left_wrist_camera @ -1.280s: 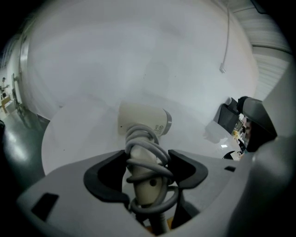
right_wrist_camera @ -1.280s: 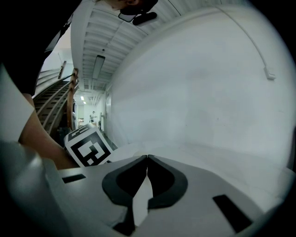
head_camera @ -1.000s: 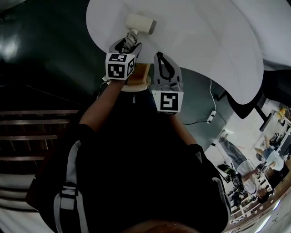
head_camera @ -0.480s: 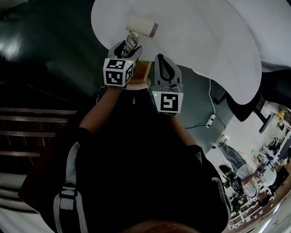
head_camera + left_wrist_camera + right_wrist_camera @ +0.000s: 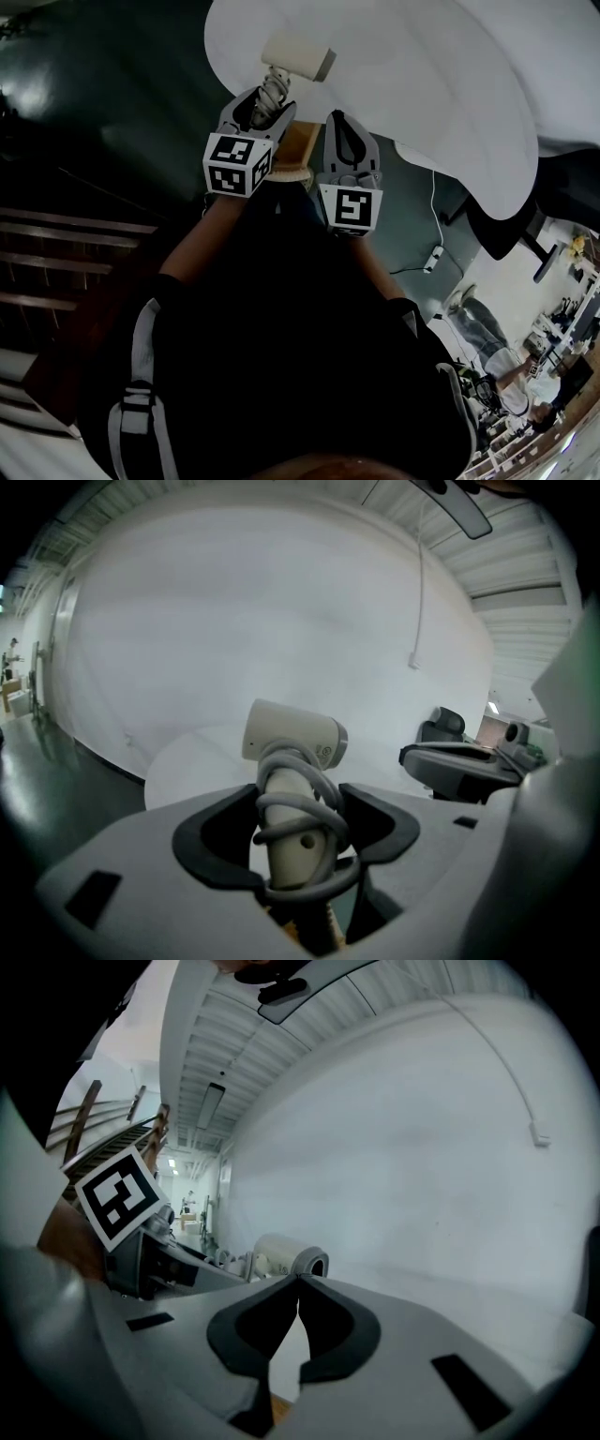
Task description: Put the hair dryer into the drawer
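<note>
A cream hair dryer (image 5: 297, 54) has its grey cord wound round the handle (image 5: 295, 829). My left gripper (image 5: 266, 101) is shut on that handle and holds the dryer upright, head on top, above the near edge of the white round table (image 5: 422, 84). In the left gripper view the dryer's head (image 5: 293, 735) rises just beyond the jaws. My right gripper (image 5: 338, 124) hovers close to the right of it, shut with nothing between its pads. The right gripper view shows the dryer (image 5: 292, 1258) just left of the touching fingertips (image 5: 298, 1281). No drawer can be made out.
A tan wooden piece (image 5: 296, 142) shows between the two grippers, below the table edge. Dark stair treads (image 5: 56, 253) run along the left. On the floor at the right lie a cable and power strip (image 5: 433, 255), beside a dark chair (image 5: 506, 220).
My left gripper has risen with the hair dryer still in its jaws and shifted slightly right in the head view. The right gripper has stayed beside it, still shut.
</note>
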